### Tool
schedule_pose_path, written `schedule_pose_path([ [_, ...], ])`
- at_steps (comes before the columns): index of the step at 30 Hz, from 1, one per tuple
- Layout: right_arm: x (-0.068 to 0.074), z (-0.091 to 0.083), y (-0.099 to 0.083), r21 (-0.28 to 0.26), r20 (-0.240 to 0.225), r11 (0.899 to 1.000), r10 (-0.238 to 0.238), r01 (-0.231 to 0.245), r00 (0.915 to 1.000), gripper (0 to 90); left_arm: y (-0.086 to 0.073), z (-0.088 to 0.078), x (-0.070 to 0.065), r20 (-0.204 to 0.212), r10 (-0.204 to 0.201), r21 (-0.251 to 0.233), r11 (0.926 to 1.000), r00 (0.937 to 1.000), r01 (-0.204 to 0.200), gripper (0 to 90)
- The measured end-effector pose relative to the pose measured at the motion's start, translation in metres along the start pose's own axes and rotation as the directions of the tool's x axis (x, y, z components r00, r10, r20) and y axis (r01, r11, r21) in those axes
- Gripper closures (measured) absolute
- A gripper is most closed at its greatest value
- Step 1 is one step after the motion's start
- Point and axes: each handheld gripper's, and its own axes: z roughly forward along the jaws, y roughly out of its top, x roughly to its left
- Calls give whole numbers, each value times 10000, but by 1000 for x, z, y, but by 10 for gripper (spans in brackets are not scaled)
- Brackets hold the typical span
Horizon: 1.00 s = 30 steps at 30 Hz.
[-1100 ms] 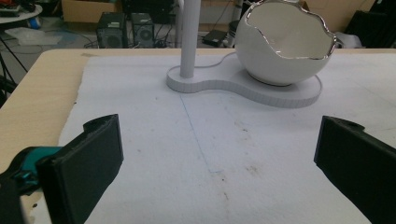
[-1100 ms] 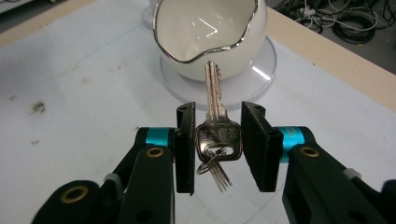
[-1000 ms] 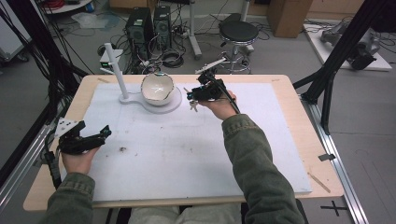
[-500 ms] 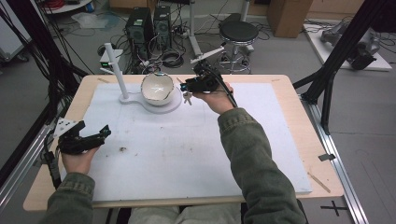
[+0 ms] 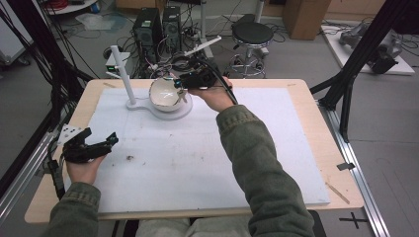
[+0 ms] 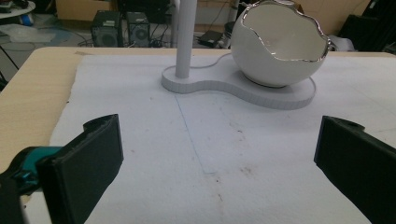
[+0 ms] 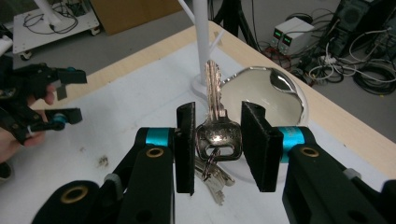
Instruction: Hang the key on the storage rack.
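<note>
A bunch of silver keys point(image 7: 218, 135) hangs in my right gripper point(image 7: 218, 112), whose pads are shut on the head of one key; its blade points away from me. In the high view the right gripper point(image 5: 182, 85) hovers at the right rim of a white egg-shaped bowl point(image 5: 165, 94) with a jagged silver edge. That bowl point(image 6: 280, 46) rests on a white base point(image 6: 224, 84) with an upright post point(image 6: 187, 37). My left gripper point(image 5: 99, 137) sits low at the table's left, open, with nothing between its jaws point(image 6: 217, 154).
A white foam mat point(image 5: 207, 163) covers most of the wooden table point(image 5: 316, 89). A small dark smudge point(image 5: 130, 158) marks the mat near the left hand. Computers, cables and a stool stand on the floor behind the table.
My right gripper has risen and moved left and away with the keys, from beside the bowl to over its right rim. The left gripper has stayed put.
</note>
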Motion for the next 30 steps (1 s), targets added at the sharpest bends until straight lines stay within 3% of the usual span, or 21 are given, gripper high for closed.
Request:
schedule_pose_path([
  [19,30,31,58,-44,-557,9977,-678,676,9961,669,0,2,3,49,-214,-102,9997,9998,215,17],
  [30,42,49,82,-65,-793,9958,-919,917,9926,669,0,3,5,63,-304,-112,9995,9995,305,17],
])
